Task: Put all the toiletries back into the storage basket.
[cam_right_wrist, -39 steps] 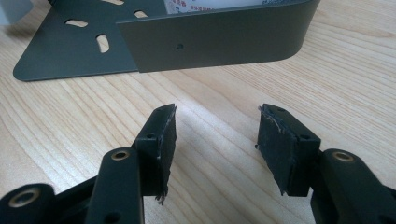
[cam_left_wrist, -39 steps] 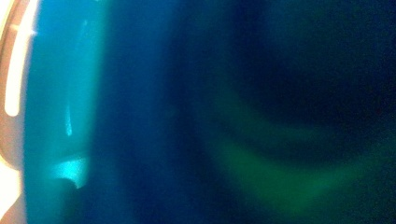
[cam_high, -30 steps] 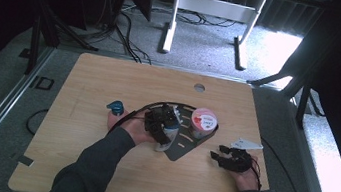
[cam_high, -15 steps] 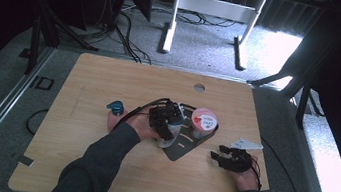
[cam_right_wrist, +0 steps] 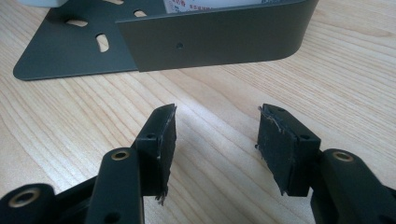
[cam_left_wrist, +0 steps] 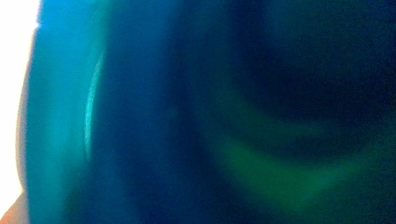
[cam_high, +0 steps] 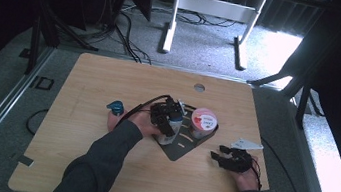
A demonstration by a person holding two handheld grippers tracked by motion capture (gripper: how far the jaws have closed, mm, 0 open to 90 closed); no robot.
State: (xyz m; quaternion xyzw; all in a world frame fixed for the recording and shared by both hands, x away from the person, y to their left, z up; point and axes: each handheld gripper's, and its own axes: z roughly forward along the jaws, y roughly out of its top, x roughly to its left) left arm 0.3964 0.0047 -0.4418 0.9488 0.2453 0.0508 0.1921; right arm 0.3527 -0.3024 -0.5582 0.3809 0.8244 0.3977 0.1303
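1. Barely anything has moved since the earlier frames: the left claw (cam_high: 169, 121) has crept a touch toward the cup, and the right claw (cam_high: 228, 159) hasn't budged.
2. That left claw sits over the dark metal tray (cam_high: 177, 150) mid-desk, right on top of a pale container (cam_high: 169, 135). Its own view is just a blue-green blur, so whether it's actually gripping or only hovering can't be told.
3. The right claw rests low over the desk (cam_right_wrist: 56, 121), jaws about half open with nothing between them, just bare wood.
4. Key relation: the tray's curved wall (cam_right_wrist: 215, 42) lies straight ahead of the right claw, its long axis running crosswise to the jaws. The pink-lidded cup (cam_high: 204, 119) stands behind that wall, on the tray's far right part.
5. The right hand is nearer that wall; the left is nearer the container.
6. Room to move looks fine. There's open wood between the right claw and the tray, and the right desk edge is well apart. A small blue thing (cam_high: 116, 107) lies left of the left hand, out of the way.
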